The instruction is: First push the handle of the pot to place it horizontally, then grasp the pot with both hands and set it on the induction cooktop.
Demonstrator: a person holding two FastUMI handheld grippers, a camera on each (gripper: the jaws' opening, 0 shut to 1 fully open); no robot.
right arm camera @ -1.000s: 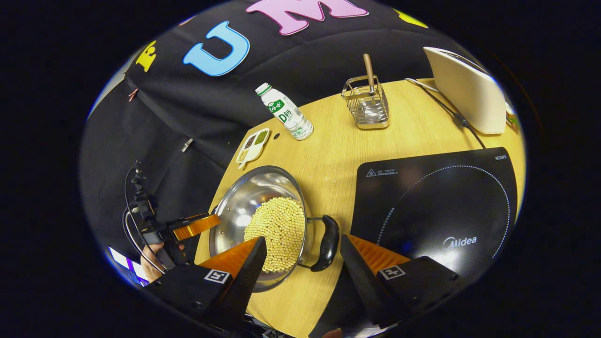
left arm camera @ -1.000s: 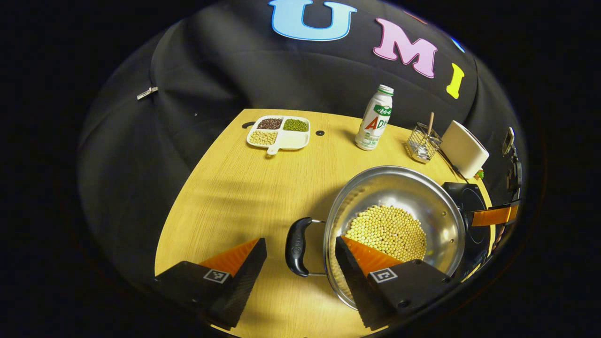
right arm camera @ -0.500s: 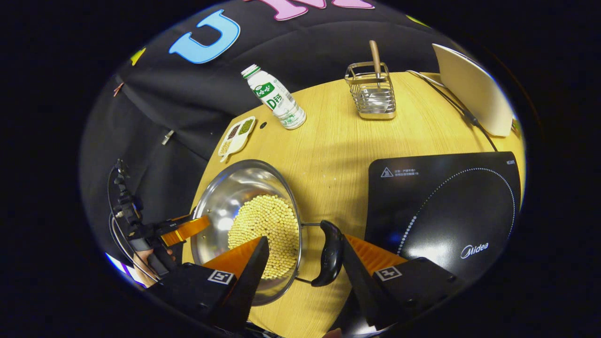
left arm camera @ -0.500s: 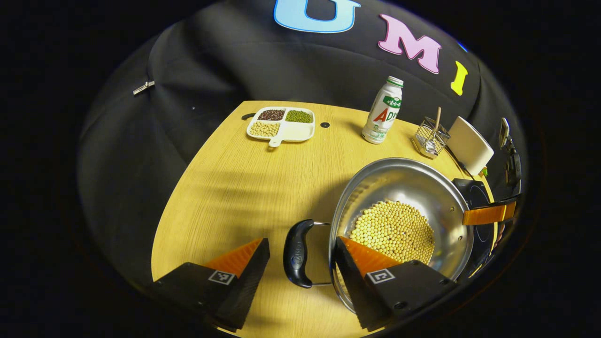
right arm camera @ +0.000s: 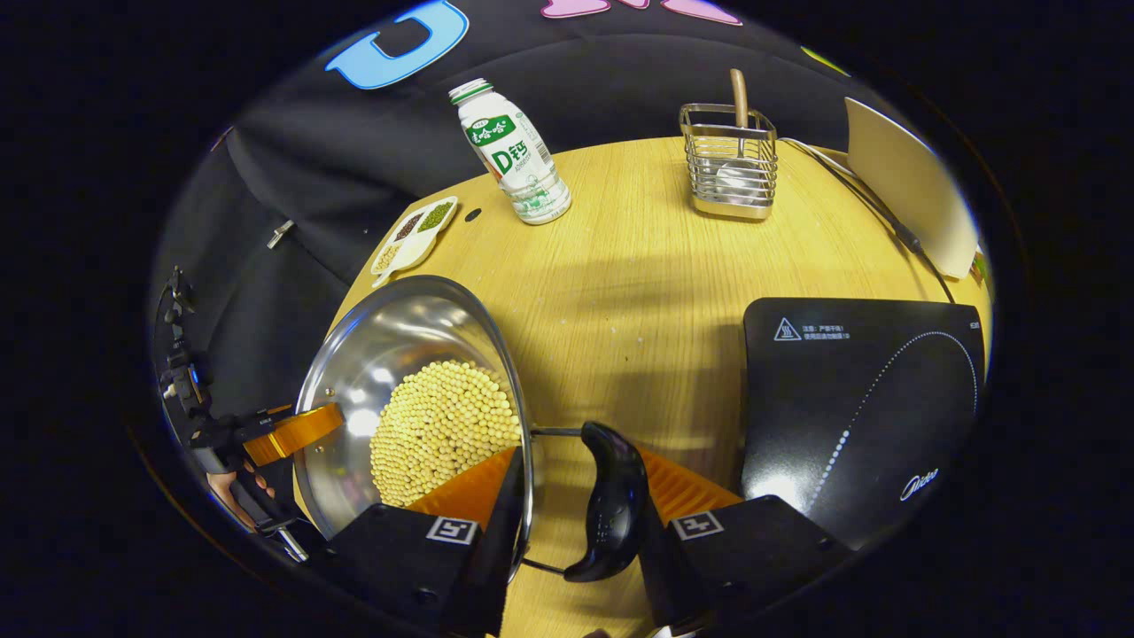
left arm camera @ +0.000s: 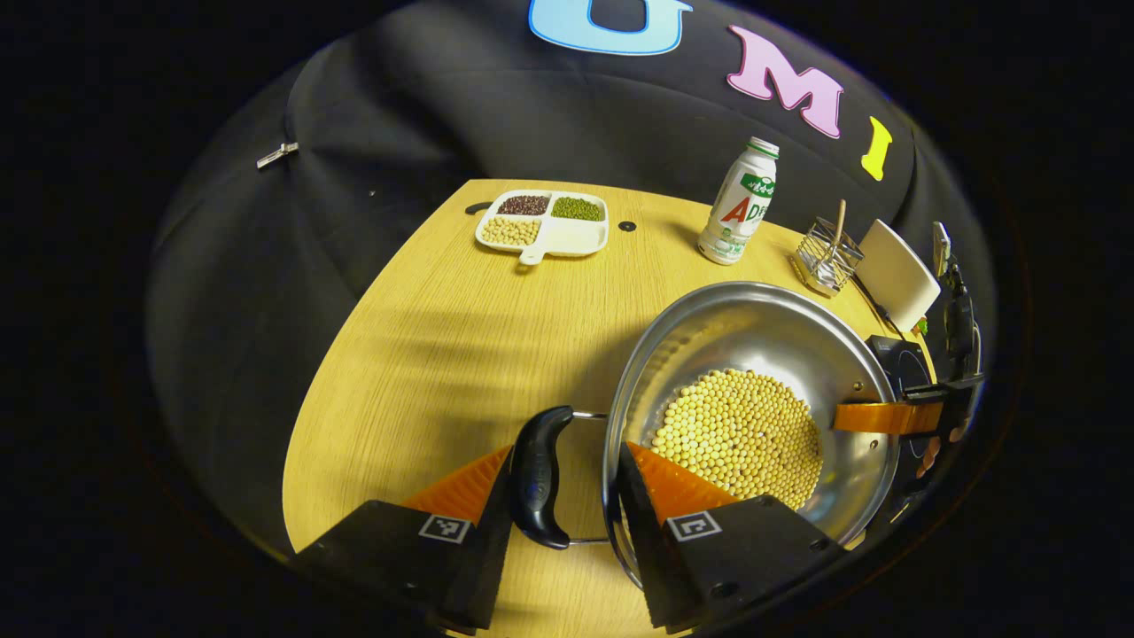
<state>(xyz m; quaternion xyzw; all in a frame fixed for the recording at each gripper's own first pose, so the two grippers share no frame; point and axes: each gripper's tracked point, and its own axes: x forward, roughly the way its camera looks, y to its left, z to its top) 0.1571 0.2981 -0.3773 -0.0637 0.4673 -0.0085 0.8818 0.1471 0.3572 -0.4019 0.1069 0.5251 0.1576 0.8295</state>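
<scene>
In the left gripper view, the left gripper [left arm camera: 563,496] is held low over the desk [left arm camera: 443,354], reaching forward with its fingers [left arm camera: 673,496] pointing down and away. They stand partly open around the pot's near handle [left arm camera: 536,474]. One finger lies against the handle's outer side. The other reaches over the rim and into the pot [left arm camera: 753,354], its tip beside the yellow beans [left arm camera: 740,434]. Whether both fingers press on the handle I cannot tell.

Beyond the pot's far rim, in the same view, the other gripper [left arm camera: 886,416] comes in from the side, with part of a hand [left arm camera: 930,452] behind it.

In the right gripper view, the right gripper [right arm camera: 576,505] is posed the same way at the pot's other handle [right arm camera: 611,514], which sits between its fingers [right arm camera: 483,496]. One finger hangs inside the pot's rim above the beans [right arm camera: 443,430]; the other stands just outside the handle. Contact on both sides is not clear. The induction cooktop [right arm camera: 859,408] lies on the desk just beyond that outer finger, apart from the pot [right arm camera: 399,354].

Far ahead of the fingers stand a bottle [right arm camera: 514,155] and a wire utensil holder [right arm camera: 731,159]; a divided dish [right arm camera: 412,239] of beans lies past the pot. Past the pot's far rim the left gripper [right arm camera: 288,434] shows, with a hand [right arm camera: 235,492] behind it.
</scene>
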